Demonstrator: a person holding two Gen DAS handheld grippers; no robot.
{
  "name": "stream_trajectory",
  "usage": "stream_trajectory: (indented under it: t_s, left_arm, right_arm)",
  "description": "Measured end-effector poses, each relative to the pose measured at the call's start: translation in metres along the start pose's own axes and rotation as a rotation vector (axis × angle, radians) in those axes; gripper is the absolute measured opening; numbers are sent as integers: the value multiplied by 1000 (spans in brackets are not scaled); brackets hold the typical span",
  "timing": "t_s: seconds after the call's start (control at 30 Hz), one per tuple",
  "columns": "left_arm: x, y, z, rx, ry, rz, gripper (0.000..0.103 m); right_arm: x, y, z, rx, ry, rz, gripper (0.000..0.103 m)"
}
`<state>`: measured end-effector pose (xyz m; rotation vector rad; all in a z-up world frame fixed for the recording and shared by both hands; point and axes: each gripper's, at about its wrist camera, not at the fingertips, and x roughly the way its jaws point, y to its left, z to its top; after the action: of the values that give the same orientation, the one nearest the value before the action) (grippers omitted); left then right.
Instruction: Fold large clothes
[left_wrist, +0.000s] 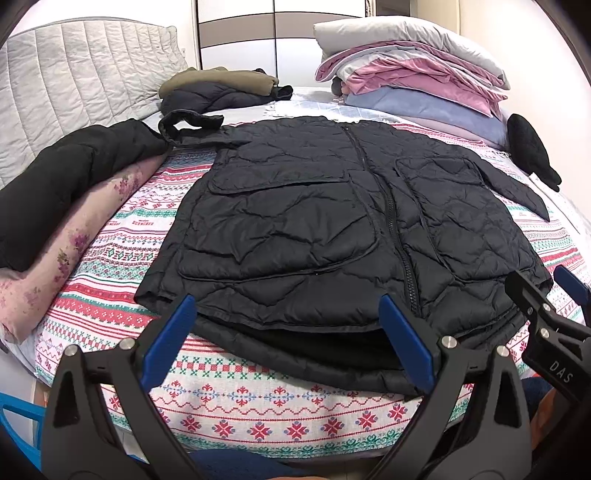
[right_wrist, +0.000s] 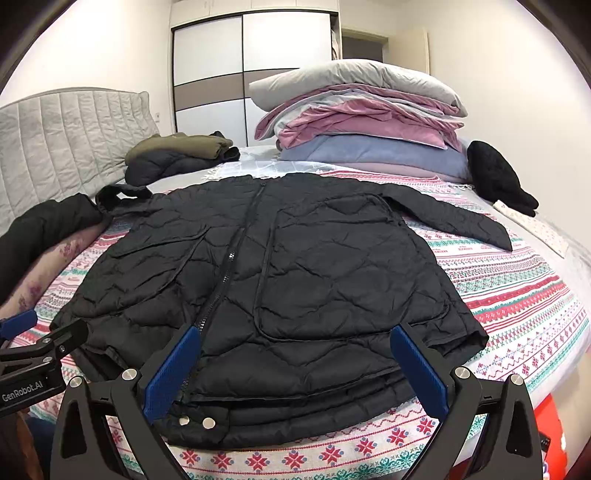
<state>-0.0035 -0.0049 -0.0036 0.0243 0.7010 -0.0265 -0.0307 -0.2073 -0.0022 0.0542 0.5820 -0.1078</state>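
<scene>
Both claws hang released just over the near hem: left claw (left_wrist: 288, 332), right claw (right_wrist: 295, 369). Black quilted jacket (right_wrist: 266, 266) lies spread, zipped, on the patterned bed (right_wrist: 517, 295). I'd pinch each hem corner deep, lift evenly, fold toward the collar. Claw bodies read "DAS" and "GenRobot.AI"

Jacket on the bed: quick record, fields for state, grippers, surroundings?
jacket: black, quilted, spread flat, zipper closed, hem toward grippers
left gripper: open, over the hem, holding nothing
right gripper: open, over the hem, holding nothing
bedspread: patterned, under the jacket
folded clothes: by the headboard
bedding stack: far right of the bed
</scene>
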Motion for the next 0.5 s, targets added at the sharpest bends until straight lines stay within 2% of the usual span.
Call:
stream_trajectory:
  t_s: [0.1,0.23,0.5]
  left_arm:
    - [-1,-2,0,14,-30,1,99]
    - [0,-4,0,31,9,0,99]
    - [1,-6,-1,44,18,7,99]
  right_arm:
    - [0,1,-1,-3,3,-3,103]
    - [5,2,-1,-2,22,26,103]
    - [11,2,-3,-8,51,21,103]
